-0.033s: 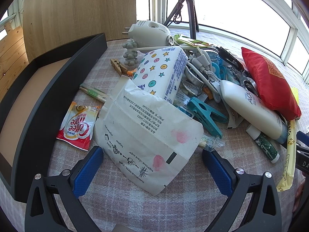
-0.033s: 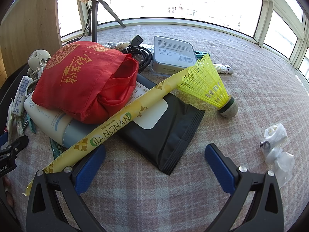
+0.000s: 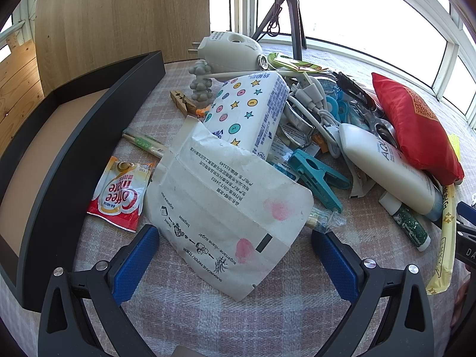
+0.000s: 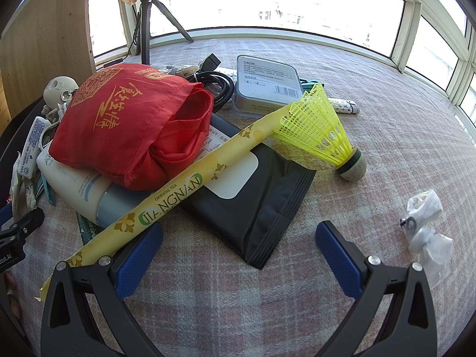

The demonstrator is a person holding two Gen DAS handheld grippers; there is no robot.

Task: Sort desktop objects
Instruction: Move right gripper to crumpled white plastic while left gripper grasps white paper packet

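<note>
A pile of desktop objects lies on a checked cloth. In the left wrist view my left gripper is open, its jaws either side of the near end of a white paper bag. Behind it are a starred tissue pack, a coffee sachet, a teal clip, a white lotion tube and a red bag. In the right wrist view my right gripper is open and empty, near a black pouch, a yellow tea stick, a yellow shuttlecock and the red bag.
A black tray with a tan floor runs along the left. A grey tin, black cable and crumpled clear plastic lie on the cloth. A tripod and windows stand behind. A wooden panel is at back left.
</note>
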